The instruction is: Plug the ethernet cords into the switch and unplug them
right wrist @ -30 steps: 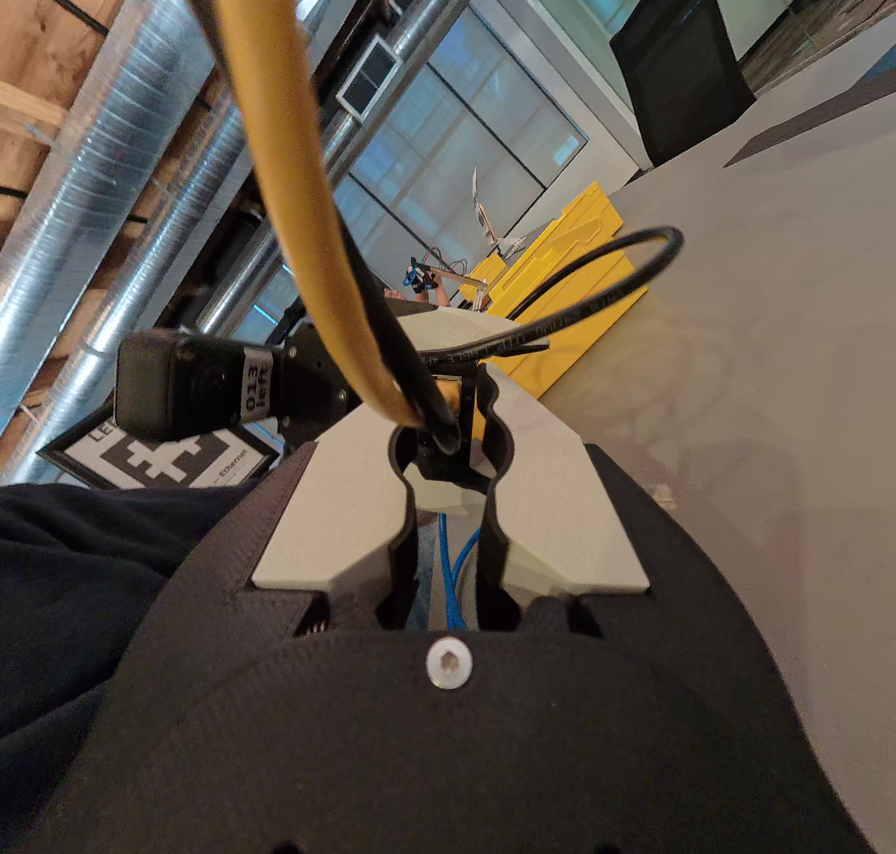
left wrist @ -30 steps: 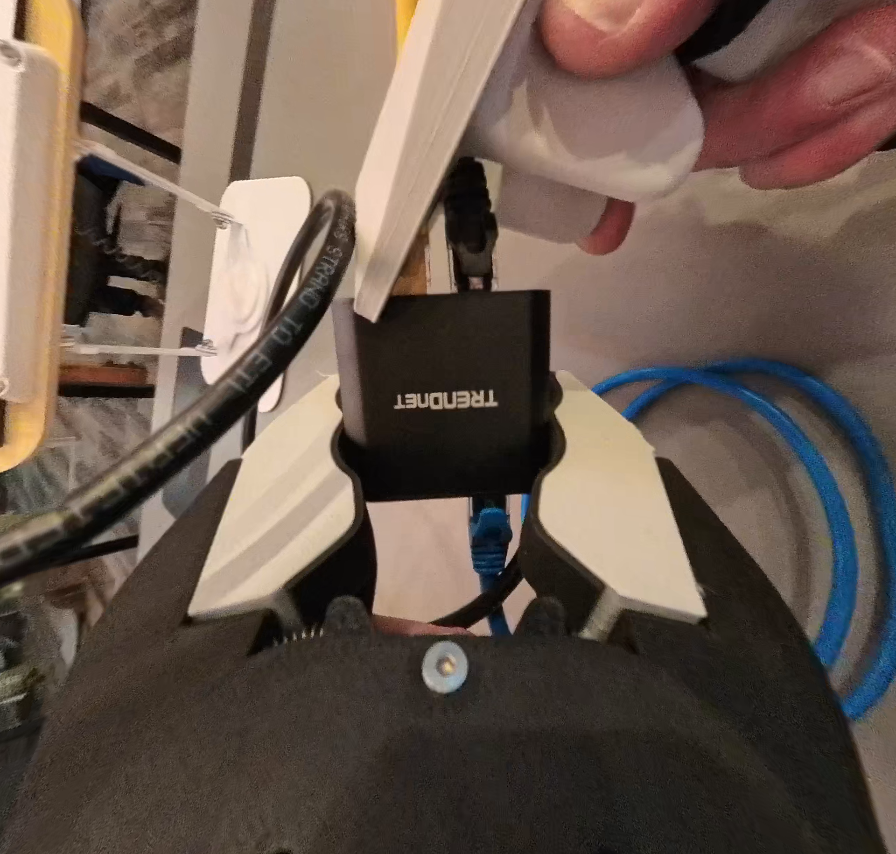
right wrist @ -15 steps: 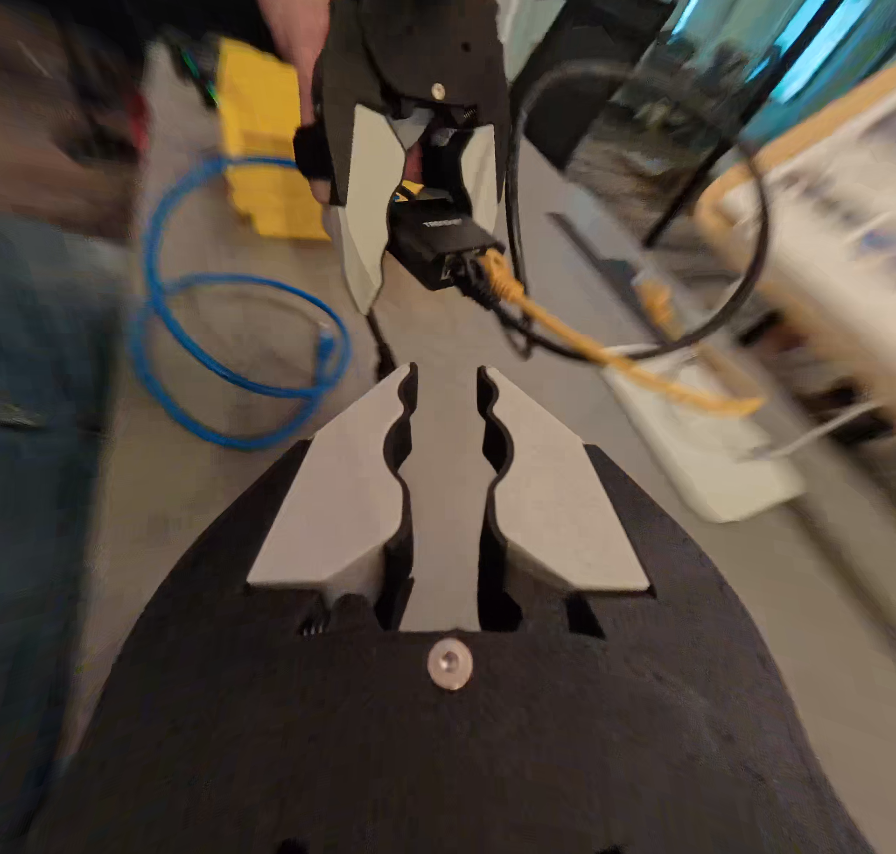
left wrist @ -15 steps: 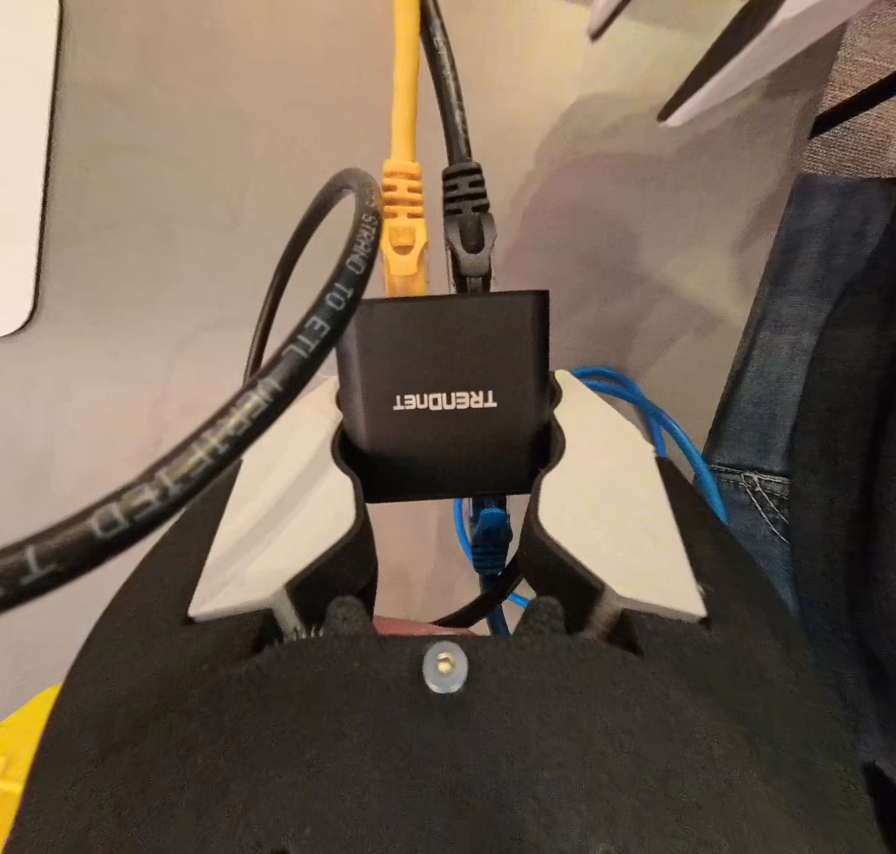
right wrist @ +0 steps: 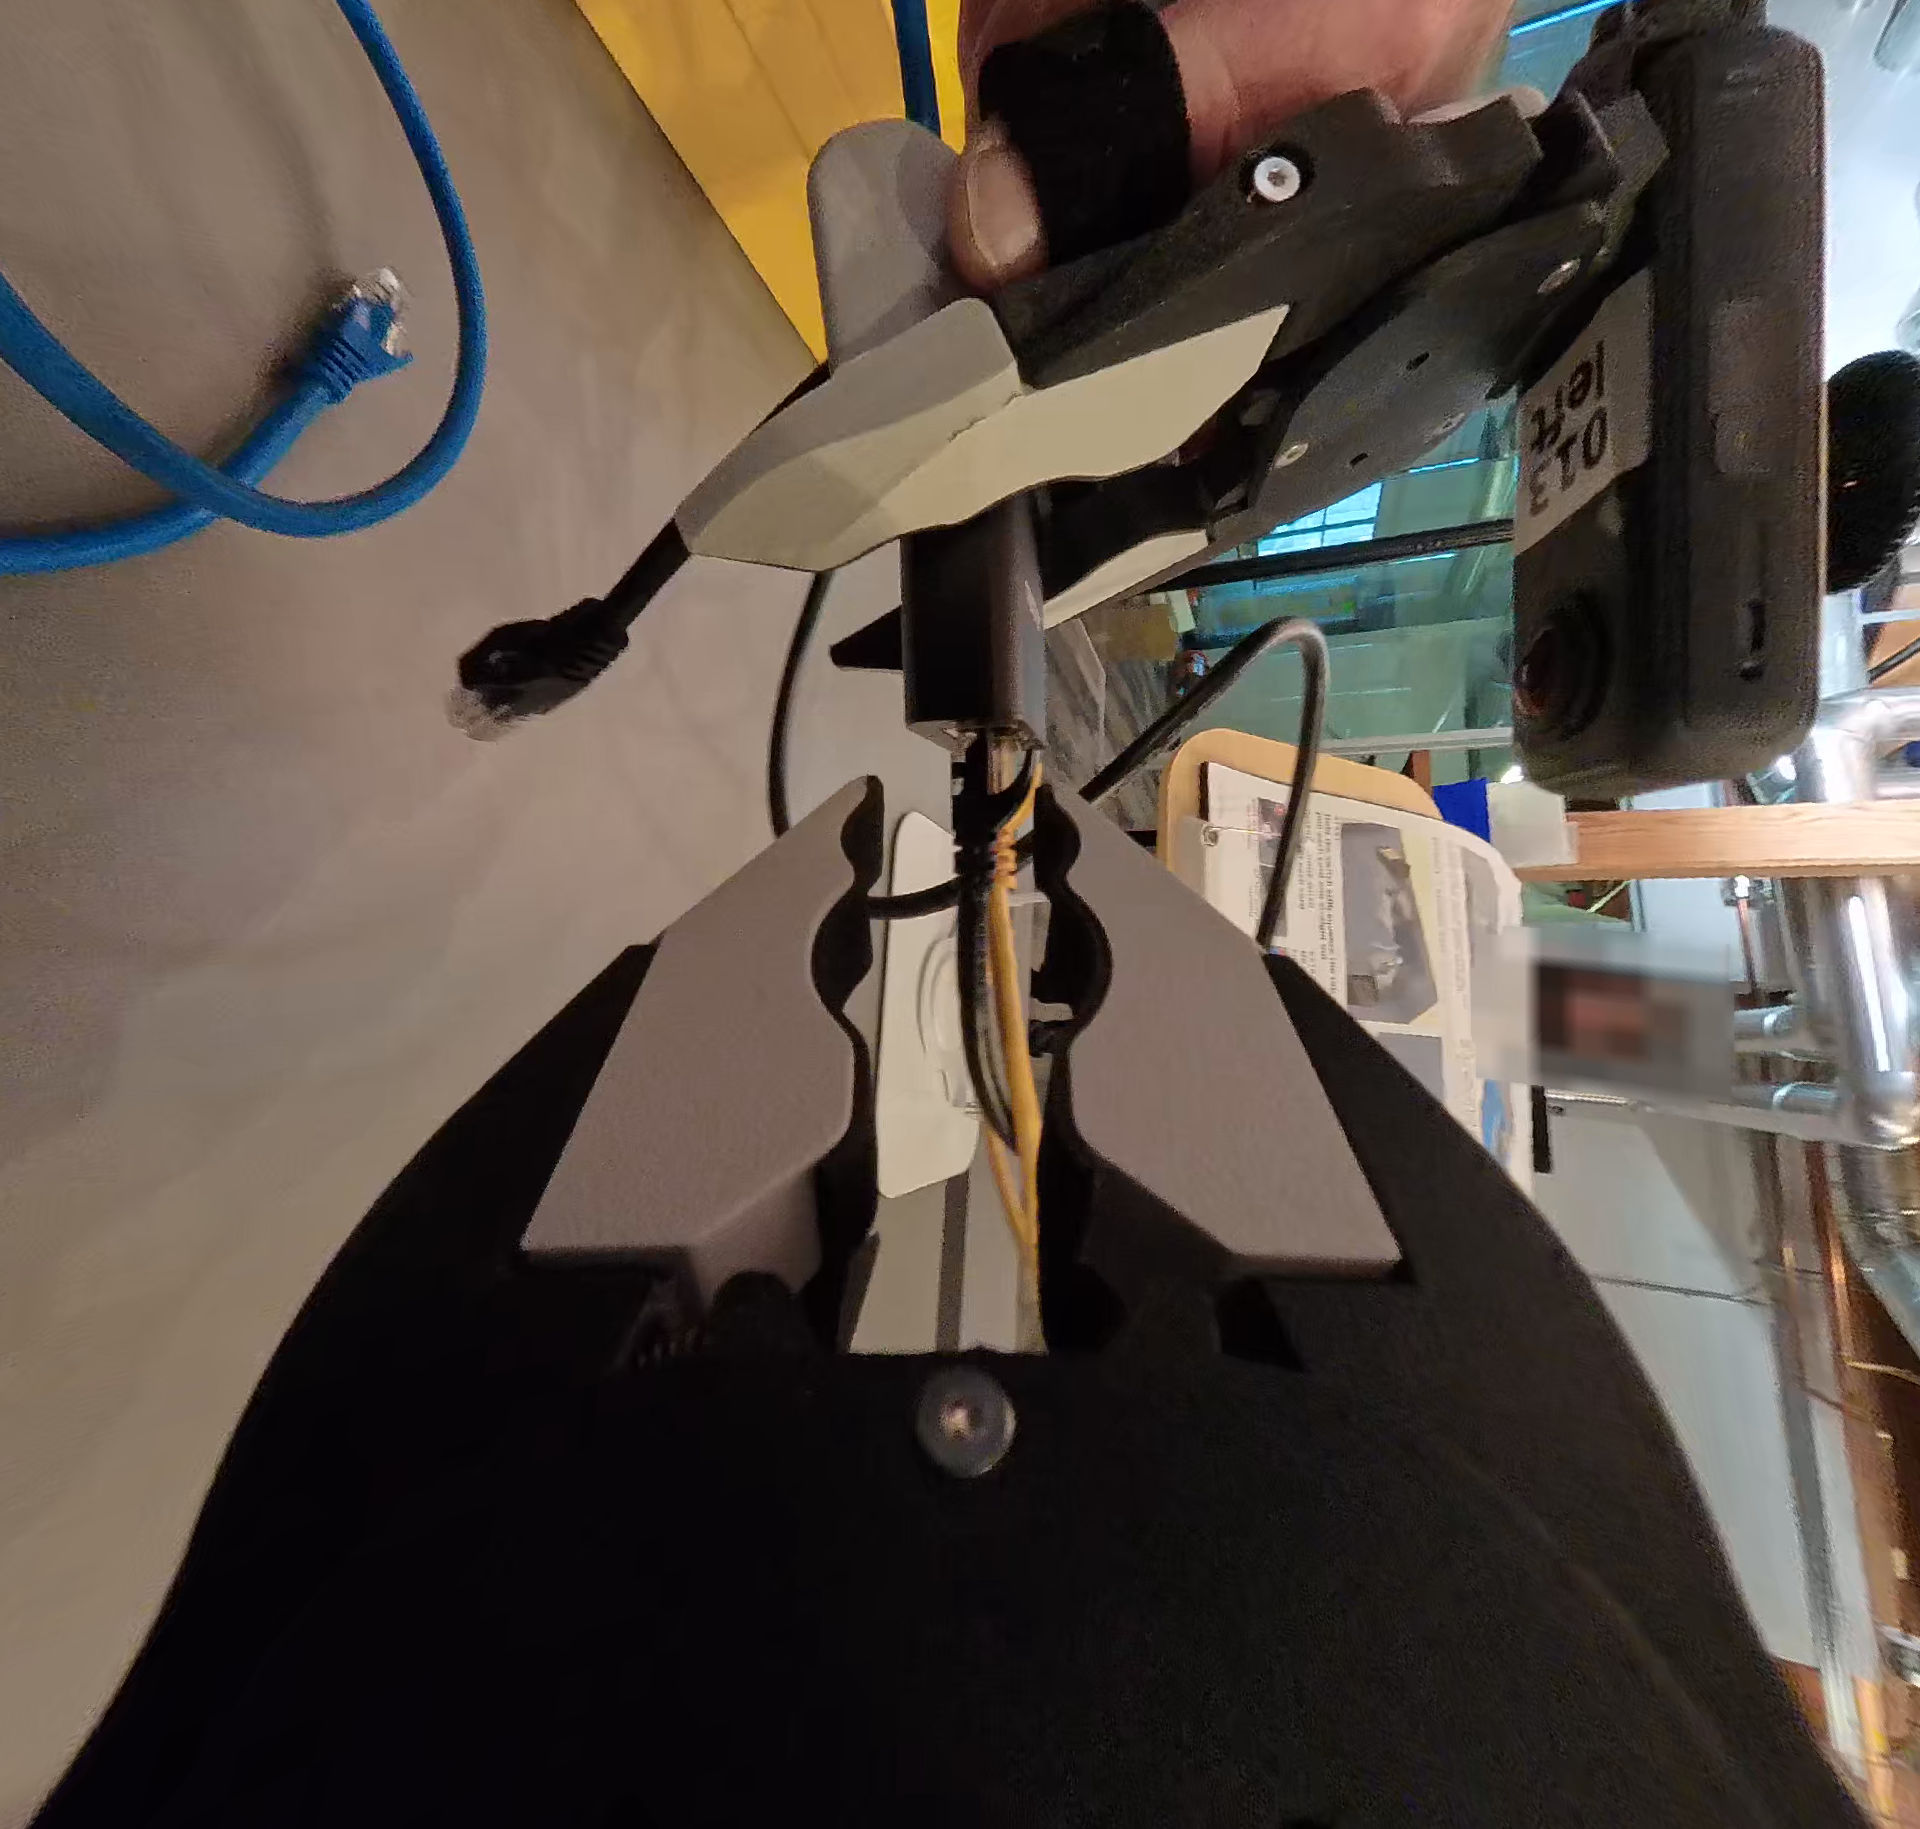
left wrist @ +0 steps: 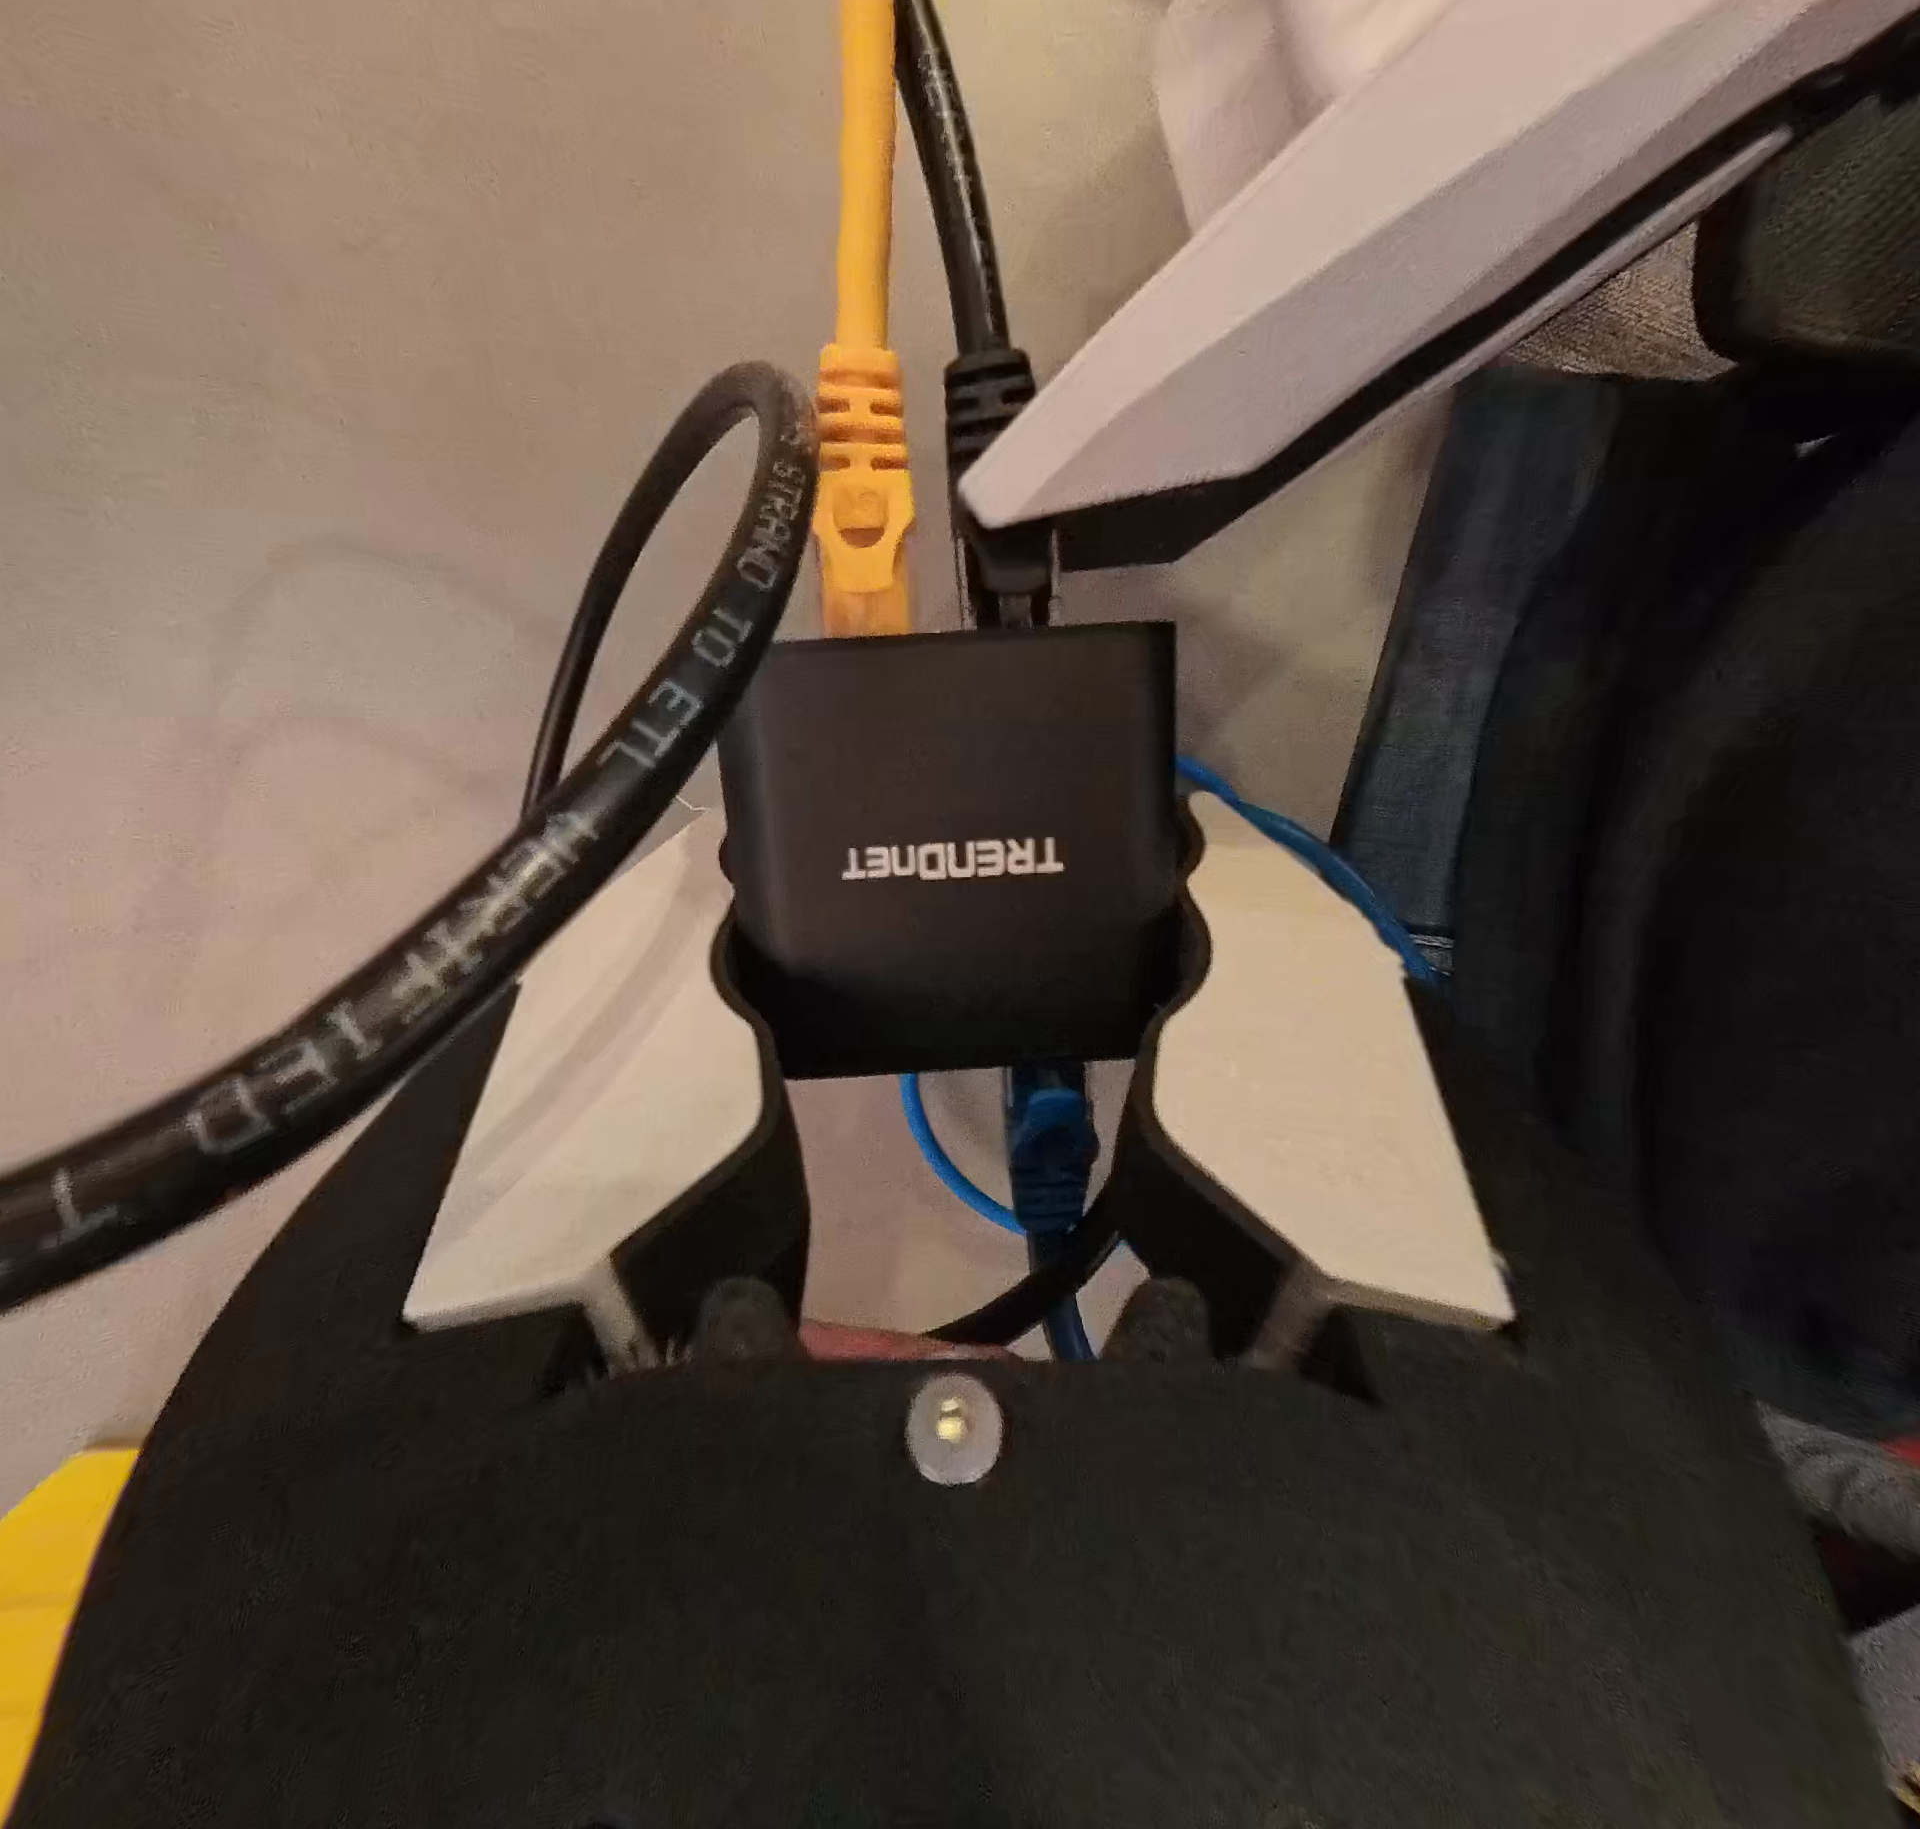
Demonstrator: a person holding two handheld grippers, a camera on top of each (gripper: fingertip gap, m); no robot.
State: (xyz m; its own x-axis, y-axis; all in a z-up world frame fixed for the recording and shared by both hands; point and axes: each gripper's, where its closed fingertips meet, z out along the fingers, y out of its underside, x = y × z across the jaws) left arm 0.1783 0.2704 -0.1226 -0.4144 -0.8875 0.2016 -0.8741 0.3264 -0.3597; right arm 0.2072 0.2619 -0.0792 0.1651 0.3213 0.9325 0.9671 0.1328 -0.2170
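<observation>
My left gripper [left wrist: 951, 829] is shut on the small black switch [left wrist: 951, 740], held off the grey table. A yellow cord [left wrist: 860, 491] and a black cord [left wrist: 987, 397] are plugged into its far side. My right gripper [right wrist: 961, 823] is open, its jaws on either side of those two plugs [right wrist: 982, 823] just below the switch [right wrist: 966, 626] without closing on them. One of its fingers [left wrist: 1403, 252] covers part of the black plug in the left wrist view. A loose black plug [right wrist: 540, 662] hangs beside the switch. A blue cord's plug [right wrist: 364, 325] lies free on the table.
A thick black cable [left wrist: 665, 740] loops past the switch's left side. A yellow box [right wrist: 748, 65] stands on the table behind the left gripper [right wrist: 935, 449]. A white pad [right wrist: 914, 1031] lies under the cords. Printed sheets on a board [right wrist: 1351, 906] and metal pipes stand to the right. The tips of one gripper are about 5 cm away from the tips of the other.
My right gripper has swung in from farther away and now has its open jaws around the plugged black and yellow plugs. The left gripper still holds the switch.
</observation>
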